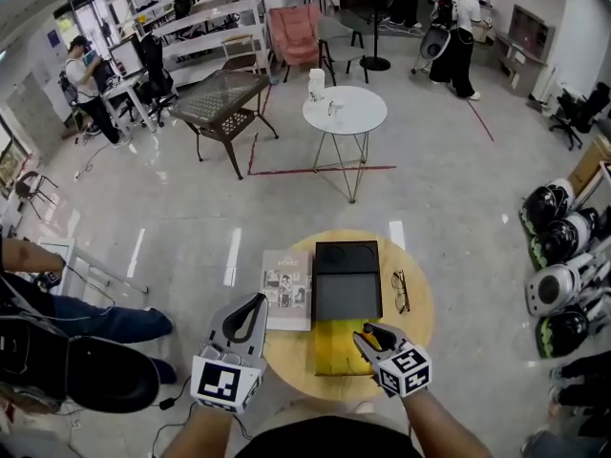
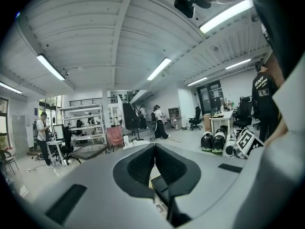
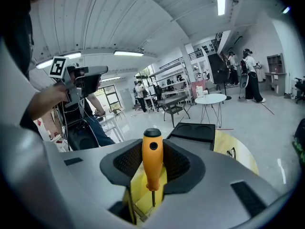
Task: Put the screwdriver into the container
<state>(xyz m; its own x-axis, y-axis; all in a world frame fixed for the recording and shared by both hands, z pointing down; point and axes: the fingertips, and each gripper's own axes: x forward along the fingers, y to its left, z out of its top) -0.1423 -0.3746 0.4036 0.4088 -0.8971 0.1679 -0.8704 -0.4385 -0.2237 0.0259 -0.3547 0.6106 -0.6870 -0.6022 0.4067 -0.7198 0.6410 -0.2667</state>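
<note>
An open-plan lab-cum-office: metal shelves (image 1: 205, 17) and a desk with monitors (image 1: 122, 60) stand far left, office chairs (image 1: 580, 113) far right, strip lights (image 2: 159, 69) line a ribbed ceiling, red tape lines (image 1: 325, 171) mark the bare floor.

On the round wooden table (image 1: 417, 327) a printed booklet (image 1: 287, 289) lies at the left edge and a pair of glasses (image 1: 400, 291) near the right edge — beyond stand a white round table (image 1: 345, 110), a dark mesh-topped table (image 1: 221, 98), a pink armchair (image 1: 294, 29) and, at far right, helmets (image 1: 552, 287).
</note>
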